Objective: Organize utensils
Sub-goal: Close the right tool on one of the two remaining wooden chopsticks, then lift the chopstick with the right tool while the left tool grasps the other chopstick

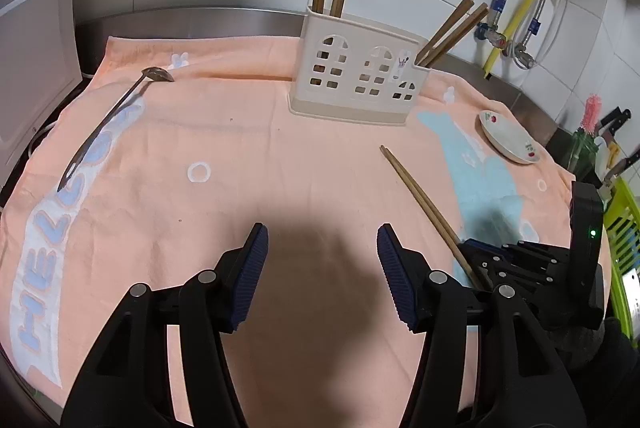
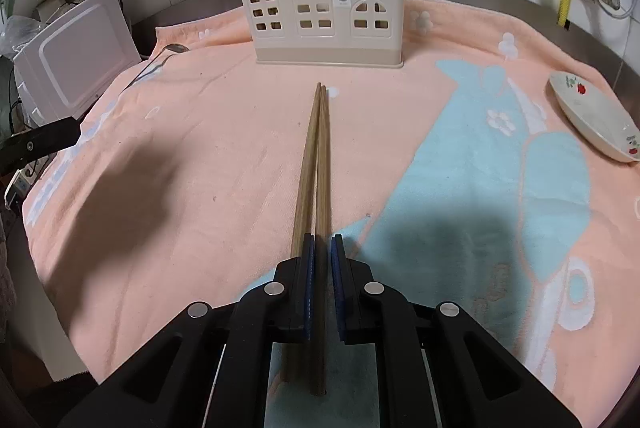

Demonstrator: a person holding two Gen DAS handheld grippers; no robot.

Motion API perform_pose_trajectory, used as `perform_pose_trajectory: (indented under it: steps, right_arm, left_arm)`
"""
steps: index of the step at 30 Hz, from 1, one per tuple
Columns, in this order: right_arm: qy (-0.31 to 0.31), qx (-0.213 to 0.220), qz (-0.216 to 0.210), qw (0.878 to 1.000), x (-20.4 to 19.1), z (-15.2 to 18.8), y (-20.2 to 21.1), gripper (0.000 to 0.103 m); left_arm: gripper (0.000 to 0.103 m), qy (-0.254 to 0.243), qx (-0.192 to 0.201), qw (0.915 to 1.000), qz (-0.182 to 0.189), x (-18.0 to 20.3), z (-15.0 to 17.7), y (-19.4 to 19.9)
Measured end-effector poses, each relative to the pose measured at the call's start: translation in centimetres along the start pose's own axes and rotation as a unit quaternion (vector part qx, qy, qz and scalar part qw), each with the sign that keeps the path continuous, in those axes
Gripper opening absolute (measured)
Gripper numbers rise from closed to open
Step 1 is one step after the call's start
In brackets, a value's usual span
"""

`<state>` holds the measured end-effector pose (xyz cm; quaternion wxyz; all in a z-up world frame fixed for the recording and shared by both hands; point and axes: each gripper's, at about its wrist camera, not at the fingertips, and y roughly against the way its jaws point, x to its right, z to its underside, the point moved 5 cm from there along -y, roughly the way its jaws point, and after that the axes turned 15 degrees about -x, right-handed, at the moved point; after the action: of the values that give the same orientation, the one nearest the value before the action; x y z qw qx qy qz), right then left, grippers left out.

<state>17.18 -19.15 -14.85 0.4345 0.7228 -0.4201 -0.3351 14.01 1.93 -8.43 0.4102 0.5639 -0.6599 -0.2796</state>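
Right gripper (image 2: pixel 323 248) clamped on chopsticks (image 2: pixel 316 163) near their thick ends; tips point at the holder (image 2: pixel 320 7). Left gripper (image 1: pixel 322 256) jaws apart, nothing between them, over the towel (image 1: pixel 248 155). Chopsticks look light, stiff, smooth, likely to scissor or slip unless pinched together. Spoon (image 1: pixel 108 119) far left. Towel reads "HELLO"; holder sticker illegible.

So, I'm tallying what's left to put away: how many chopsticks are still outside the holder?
2. Both chopsticks lie side by side on the towel in front of the holder, near ends in the shut right gripper. Its body may hide others.
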Motion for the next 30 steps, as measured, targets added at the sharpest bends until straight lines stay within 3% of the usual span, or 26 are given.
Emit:
perform_pose_trajectory:
  steps: [19, 30]
  right_arm:
    - [0.006, 0.002, 0.009, 1.000, -0.1, -0.3, -0.4, 0.006]
    - [-0.008, 0.029, -0.004, 1.000, 1.2, 0.6, 2.5, 0.006]
  left_arm:
    - [0.057, 0.004, -0.014, 0.9999, 0.008, 0.8, 0.7, -0.9]
    - [0.057, -0.014, -0.033, 0.9991, 0.022, 5.4, 2.4, -2.9]
